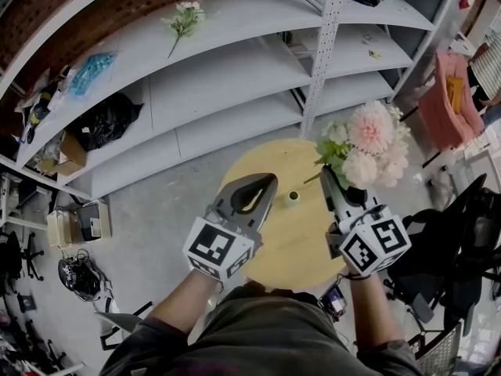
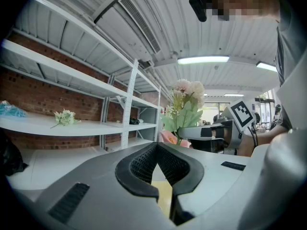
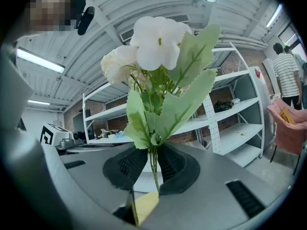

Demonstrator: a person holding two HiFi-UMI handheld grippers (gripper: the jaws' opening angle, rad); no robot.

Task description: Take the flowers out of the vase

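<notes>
Fingers on the right gripper (image 3: 152, 150) are pinched nearly closed on the thin green stems of the flowers (image 3: 158, 47). The blooms and leaves stand up past the fingertips. In the head view the flowers (image 1: 368, 143) sit beyond and right of those fingers, out of the small green vase (image 1: 293, 197). A stem end pokes out on the fingers' left side, near the vase but apart from it.

Left gripper (image 1: 266, 185) has its tips closed together with nothing between them. The left gripper view shows the same, pads meeting at the tip (image 2: 156, 145).

The vase stands upright on the round wooden desk (image 1: 297, 245), between the two sets of fingertips and closer to the left ones. The desk top around the vase is bare, and the desk's far edge lies just past both fingertips. Beyond that edge is open grey floor, then the white shelf unit (image 1: 235, 77).

A loose flower sprig (image 1: 185, 19) lies on the shelf, well beyond the left fingers. A pink chair (image 1: 454, 92) is off to the right of the right fingers. Dark chairs and clutter crowd the desk's right edge. A person in a striped shirt (image 3: 287, 75) stands far right in the right gripper view.
</notes>
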